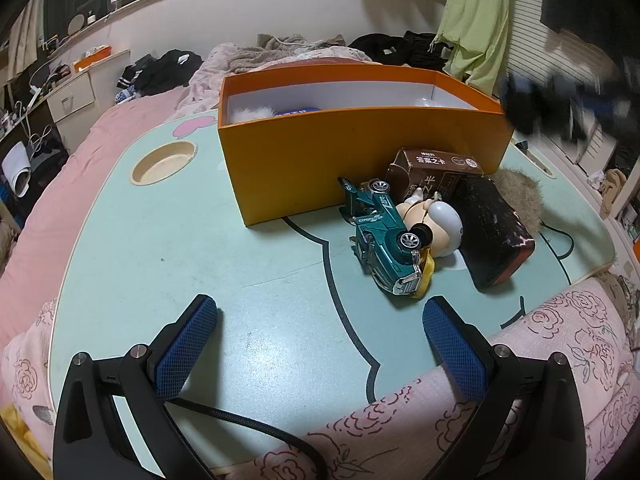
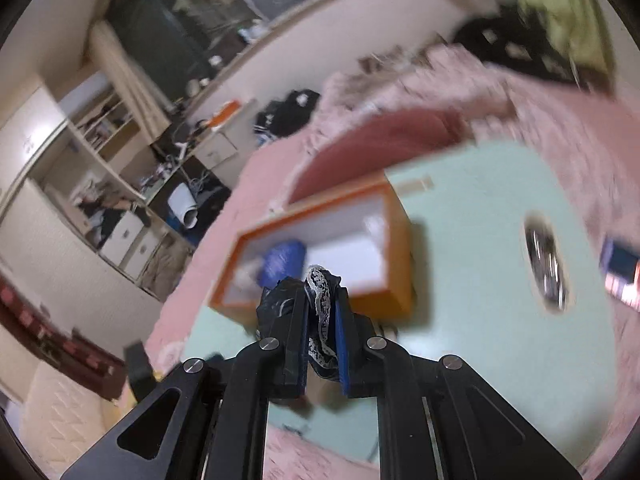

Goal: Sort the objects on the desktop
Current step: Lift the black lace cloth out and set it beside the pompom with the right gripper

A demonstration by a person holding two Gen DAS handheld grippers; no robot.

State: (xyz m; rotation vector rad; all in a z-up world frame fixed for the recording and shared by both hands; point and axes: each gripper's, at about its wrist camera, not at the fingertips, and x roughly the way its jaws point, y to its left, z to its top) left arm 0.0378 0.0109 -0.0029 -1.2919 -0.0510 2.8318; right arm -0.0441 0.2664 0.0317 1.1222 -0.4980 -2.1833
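An orange box with a white inside stands on the mint lap table. In front of it lie a green toy car, a small doll figure, a brown carton, a dark case and a furry item. My left gripper is open and empty near the table's front edge. My right gripper is shut on a black and white lace cloth, held above the orange box, which holds a blue item. The right wrist view is blurred.
A round cup recess sits at the table's left. A pink quilt surrounds the table. Clothes lie on the bed behind. A black cable runs under the left gripper. A blurred dark shape hangs at upper right.
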